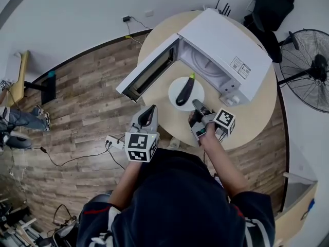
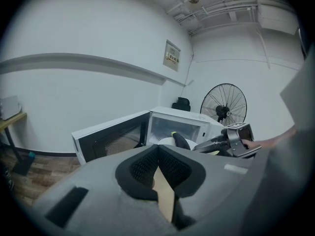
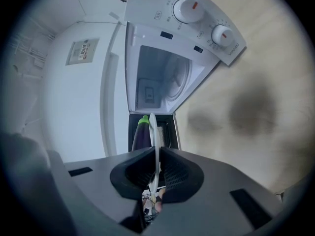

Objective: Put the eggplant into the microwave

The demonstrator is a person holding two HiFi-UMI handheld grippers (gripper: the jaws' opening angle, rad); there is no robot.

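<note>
A dark purple eggplant (image 1: 185,90) with a green stem lies on a white plate (image 1: 197,99) just in front of the white microwave (image 1: 221,45), whose door (image 1: 146,76) hangs open to the left. My right gripper (image 1: 197,105) is shut on the plate's near rim. In the right gripper view the plate (image 3: 153,129) runs edge-on between the jaws, with the eggplant (image 3: 141,134) on its left and the cavity (image 3: 162,77) beyond. My left gripper (image 1: 149,110) is shut on nothing, near the table's edge below the door. The left gripper view shows the eggplant (image 2: 181,140) before the open microwave (image 2: 179,124).
The microwave stands on a round wooden table (image 1: 257,112). Its control knobs (image 3: 189,9) are beside the cavity. A standing fan (image 1: 311,68) is at the far right, and a power strip (image 1: 114,142) with cables lies on the wooden floor.
</note>
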